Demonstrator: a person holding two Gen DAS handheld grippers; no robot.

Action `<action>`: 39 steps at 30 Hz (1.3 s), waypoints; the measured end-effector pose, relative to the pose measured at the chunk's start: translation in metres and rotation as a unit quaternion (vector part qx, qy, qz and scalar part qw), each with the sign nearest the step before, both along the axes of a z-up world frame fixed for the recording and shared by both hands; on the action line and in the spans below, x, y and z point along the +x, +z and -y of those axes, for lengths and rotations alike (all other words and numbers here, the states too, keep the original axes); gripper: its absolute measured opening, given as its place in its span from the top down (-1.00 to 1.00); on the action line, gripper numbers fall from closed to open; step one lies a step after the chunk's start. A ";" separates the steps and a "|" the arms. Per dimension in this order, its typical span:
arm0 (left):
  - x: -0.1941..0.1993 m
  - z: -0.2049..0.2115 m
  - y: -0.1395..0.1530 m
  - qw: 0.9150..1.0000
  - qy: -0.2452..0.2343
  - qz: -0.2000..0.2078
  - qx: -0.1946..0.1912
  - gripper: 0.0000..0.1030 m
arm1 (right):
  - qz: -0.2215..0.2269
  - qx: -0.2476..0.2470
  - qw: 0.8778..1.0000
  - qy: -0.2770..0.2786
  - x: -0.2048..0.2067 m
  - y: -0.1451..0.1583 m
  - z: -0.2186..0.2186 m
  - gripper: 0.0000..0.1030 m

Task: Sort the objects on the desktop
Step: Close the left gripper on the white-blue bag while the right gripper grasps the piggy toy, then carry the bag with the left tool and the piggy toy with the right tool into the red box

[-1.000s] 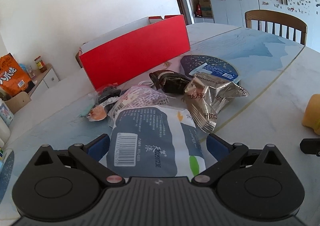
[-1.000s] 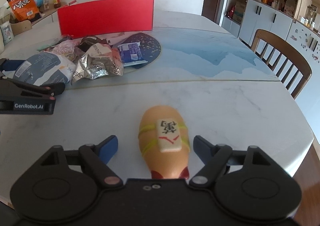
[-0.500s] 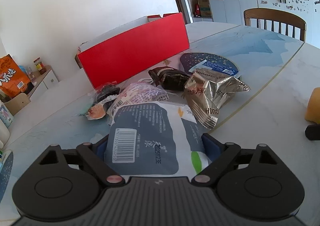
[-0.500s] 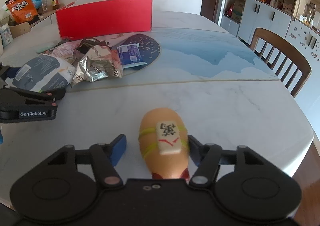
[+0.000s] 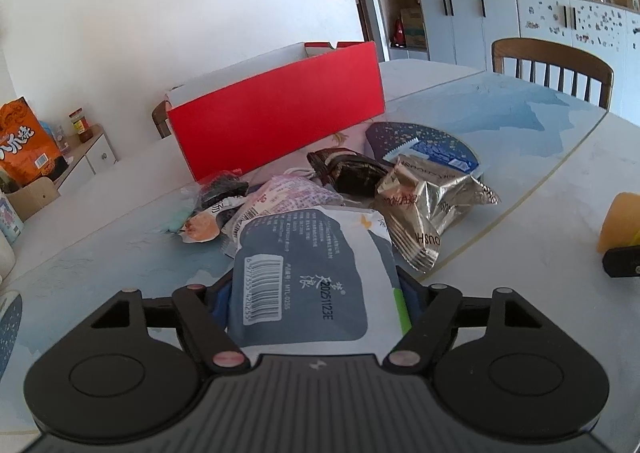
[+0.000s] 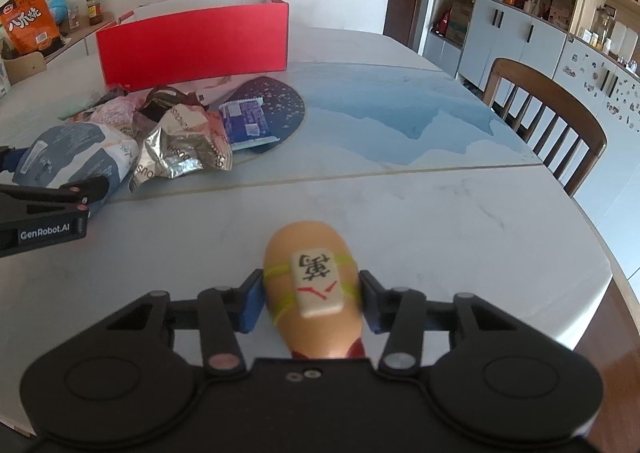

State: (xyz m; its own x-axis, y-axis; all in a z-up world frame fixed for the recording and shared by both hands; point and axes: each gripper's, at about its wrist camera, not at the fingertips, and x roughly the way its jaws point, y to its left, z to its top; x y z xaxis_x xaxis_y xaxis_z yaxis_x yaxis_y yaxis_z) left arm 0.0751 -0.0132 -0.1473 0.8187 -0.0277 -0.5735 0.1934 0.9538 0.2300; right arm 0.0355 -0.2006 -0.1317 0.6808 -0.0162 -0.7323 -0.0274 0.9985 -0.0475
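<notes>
Toy (image 6: 316, 293), rounded and smooth, could squirt toward twelve o'clock: right tongs (image 6: 312, 299) have just closed onto it; left tongs (image 5: 316, 293) have just closed, pinching the puffy wipes pack (image 5: 308, 273).

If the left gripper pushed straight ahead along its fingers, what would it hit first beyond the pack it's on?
Probably the pink patterned pouch lying just past the blue-and-white pack between the left gripper fingers; depth is hard to judge.

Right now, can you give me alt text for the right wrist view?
The right gripper has just been closing on an orange egg-shaped toy bearing a mahjong tile, its blue pads touching both sides. Beyond, snack packets lie before a red box on the table.
</notes>
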 end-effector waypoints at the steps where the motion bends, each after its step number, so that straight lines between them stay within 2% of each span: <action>1: 0.000 -0.001 0.002 1.000 0.001 0.000 -0.004 -0.47 | 0.001 0.001 1.000 -0.001 0.001 0.002 -0.001 0.07; 11: 0.001 -0.012 0.032 1.000 0.010 0.006 -0.023 -0.47 | 0.022 0.004 1.000 0.002 0.015 0.029 -0.012 0.07; 21: 0.015 -0.018 0.062 0.999 0.015 0.016 -0.026 -0.47 | 0.039 0.001 0.999 0.012 0.040 0.053 -0.026 0.07; 39: 0.046 -0.036 0.109 0.999 -0.004 0.034 -0.042 -0.47 | 0.050 0.008 0.998 0.030 0.085 0.099 -0.055 0.07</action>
State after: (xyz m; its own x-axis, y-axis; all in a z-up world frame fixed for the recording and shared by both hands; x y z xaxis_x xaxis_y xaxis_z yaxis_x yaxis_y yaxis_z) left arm 0.1214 0.0228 -0.0387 0.8548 -0.0793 -0.5128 0.1870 0.9689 0.1619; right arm 0.1210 -0.1460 -0.0327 0.7496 0.0389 -0.6608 -0.0836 0.9958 -0.0362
